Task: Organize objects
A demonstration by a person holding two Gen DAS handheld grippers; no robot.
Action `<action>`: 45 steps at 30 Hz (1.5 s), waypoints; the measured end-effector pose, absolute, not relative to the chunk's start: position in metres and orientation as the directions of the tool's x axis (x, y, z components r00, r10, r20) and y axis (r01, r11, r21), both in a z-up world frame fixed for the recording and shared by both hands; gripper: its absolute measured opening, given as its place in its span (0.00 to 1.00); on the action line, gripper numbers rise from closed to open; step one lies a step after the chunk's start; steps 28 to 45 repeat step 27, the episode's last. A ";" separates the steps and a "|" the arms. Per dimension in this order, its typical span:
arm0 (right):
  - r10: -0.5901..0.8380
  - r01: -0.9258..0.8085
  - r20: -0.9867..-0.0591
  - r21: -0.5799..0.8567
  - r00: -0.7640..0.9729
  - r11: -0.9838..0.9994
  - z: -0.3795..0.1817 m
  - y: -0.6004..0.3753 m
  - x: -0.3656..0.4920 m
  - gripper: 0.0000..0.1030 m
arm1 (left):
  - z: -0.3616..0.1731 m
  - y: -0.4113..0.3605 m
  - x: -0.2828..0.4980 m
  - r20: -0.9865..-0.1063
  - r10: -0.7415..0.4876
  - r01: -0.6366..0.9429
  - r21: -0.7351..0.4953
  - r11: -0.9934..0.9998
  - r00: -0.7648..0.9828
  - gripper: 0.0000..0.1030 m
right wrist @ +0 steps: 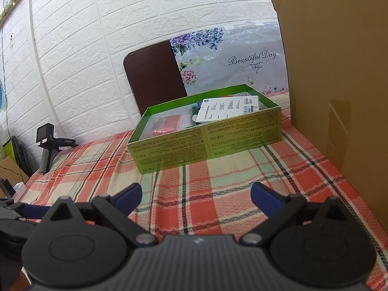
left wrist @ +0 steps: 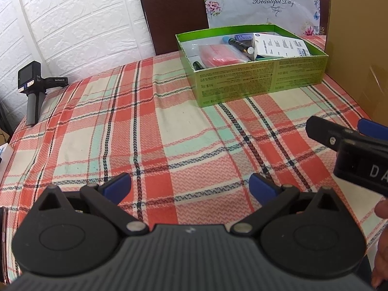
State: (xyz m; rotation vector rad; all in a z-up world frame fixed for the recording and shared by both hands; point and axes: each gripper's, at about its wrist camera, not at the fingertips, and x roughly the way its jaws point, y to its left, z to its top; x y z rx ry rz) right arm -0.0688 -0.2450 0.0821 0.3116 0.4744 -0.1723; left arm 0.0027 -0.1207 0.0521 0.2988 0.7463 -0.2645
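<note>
Green box (left wrist: 262,82) at the far right of the worktop (left wrist: 145,133), open on top, sitting on the checked cloth. Already inside: a pink packet (left wrist: 218,54), a white card box (left wrist: 278,44), a black pen with a blue end (left wrist: 236,42), and another dark thing in the near left corner, too small to name. Same box seen from the right wrist view (right wrist: 206,143), with the white card box leaning up on its right side.

No loose things left on the cloth between the box and the grippers, as far as both views show. So the tidying looks nearly done, or fully done.

Left gripper (left wrist: 190,185) low over the near part of the worktop, blue tips wide apart, holding nothing. Right gripper (right wrist: 196,192) beside it on the right, tips also wide apart and empty.

Further out: a spare handheld gripper (left wrist: 34,89) standing alone at the far left edge. A tall brown cardboard wall (right wrist: 339,72) on the right. A dark chair back (left wrist: 172,12) and a flowery bag (left wrist: 262,0) behind the box. White brick wall at the back.
</note>
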 end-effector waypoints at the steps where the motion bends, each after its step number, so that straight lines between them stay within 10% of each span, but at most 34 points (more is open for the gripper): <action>1: -0.091 0.234 -0.473 0.254 0.876 0.938 0.082 -0.245 -0.069 0.97 | 0.052 -0.121 0.003 -0.699 -0.131 0.340 0.169 0.925 0.703 1.00; 45: -0.094 0.241 -0.481 0.254 0.872 0.937 0.076 -0.242 -0.069 0.97 | 0.049 -0.117 0.010 -0.726 -0.157 0.343 0.114 0.932 0.670 1.00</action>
